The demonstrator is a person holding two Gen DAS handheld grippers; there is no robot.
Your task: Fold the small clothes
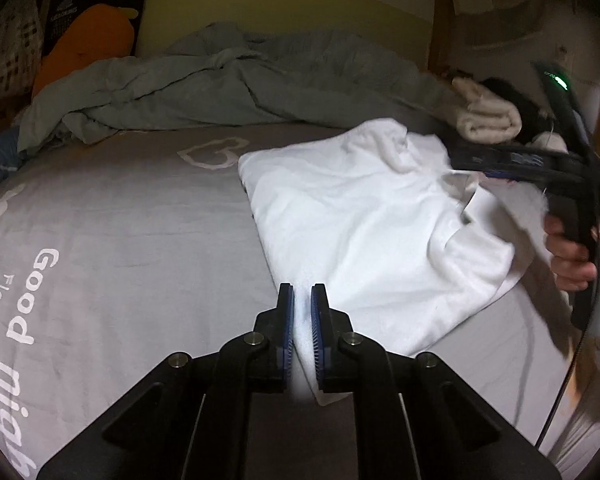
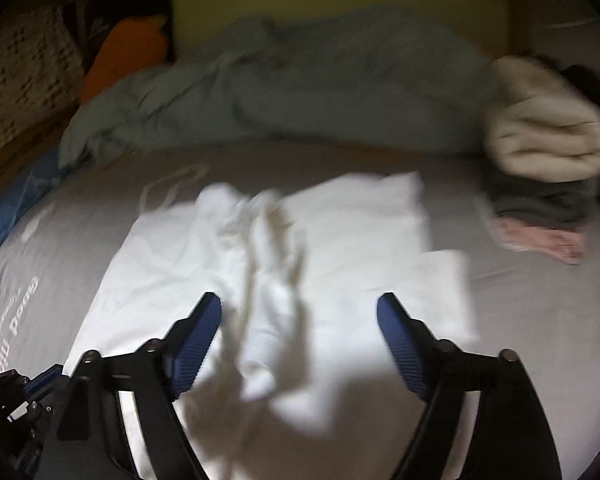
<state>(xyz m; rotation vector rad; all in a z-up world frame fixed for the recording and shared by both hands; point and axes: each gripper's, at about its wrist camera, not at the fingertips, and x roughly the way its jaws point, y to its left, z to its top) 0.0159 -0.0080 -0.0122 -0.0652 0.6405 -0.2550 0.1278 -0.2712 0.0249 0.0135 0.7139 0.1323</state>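
White garment [image 1: 364, 220] spread, partly folded, on grey bed sheet [image 1: 140, 240]. Near corner pinched between nearly closed jaws of left gripper [image 1: 302, 294]. Right gripper [image 2: 300, 304] above garment, jaws wide apart, nothing clamped. Cream towel [image 2: 548, 128] on folded pile at far right; grey-green duvet [image 1: 220, 80] behind.

White garment [image 1: 360, 216] rumpled, partly folded; lying on grey bedsheet [image 1: 140, 240]
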